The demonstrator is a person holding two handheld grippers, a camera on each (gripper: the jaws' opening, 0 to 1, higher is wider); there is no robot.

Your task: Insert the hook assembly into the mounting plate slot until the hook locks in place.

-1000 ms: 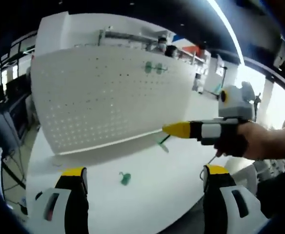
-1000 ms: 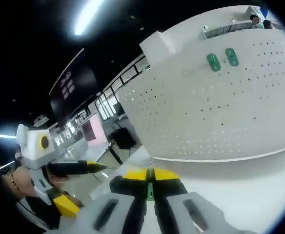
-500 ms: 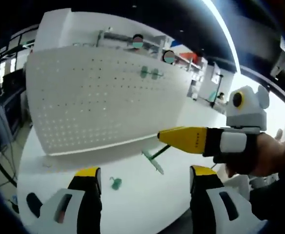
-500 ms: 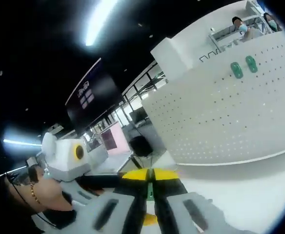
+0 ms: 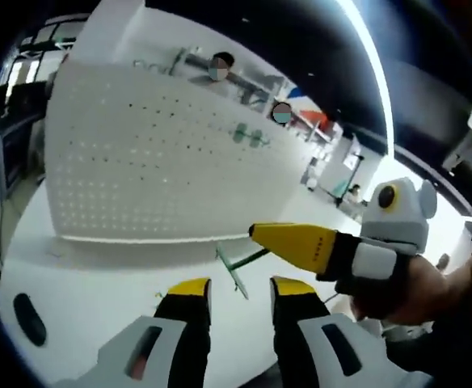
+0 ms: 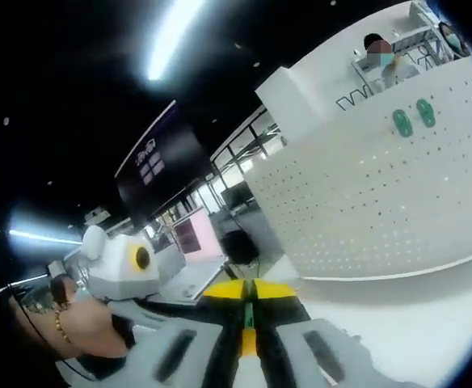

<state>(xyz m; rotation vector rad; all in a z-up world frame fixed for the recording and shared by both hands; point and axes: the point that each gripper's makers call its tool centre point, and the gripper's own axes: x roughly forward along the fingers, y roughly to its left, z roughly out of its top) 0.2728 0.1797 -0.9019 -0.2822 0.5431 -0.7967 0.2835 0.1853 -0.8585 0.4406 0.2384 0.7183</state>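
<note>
The left tool [image 5: 232, 297], yellow-tipped, stands released with nothing between its jaws. Beyond it the right tool [image 5: 292, 242], tips clenched on a slim green metal hook assembly [image 5: 238, 267], hangs over the white desk [image 5: 82, 271] short of the white perforated mounting plate [image 5: 139, 153]. Insertion is not yet begun. Two green hooks [image 6: 414, 118] already sit high on that plate.

pegboard [image 5: 155, 162] ahead, table [image 5: 90, 283] bare (right gripper [image 5: 260, 233] crossing)
</note>
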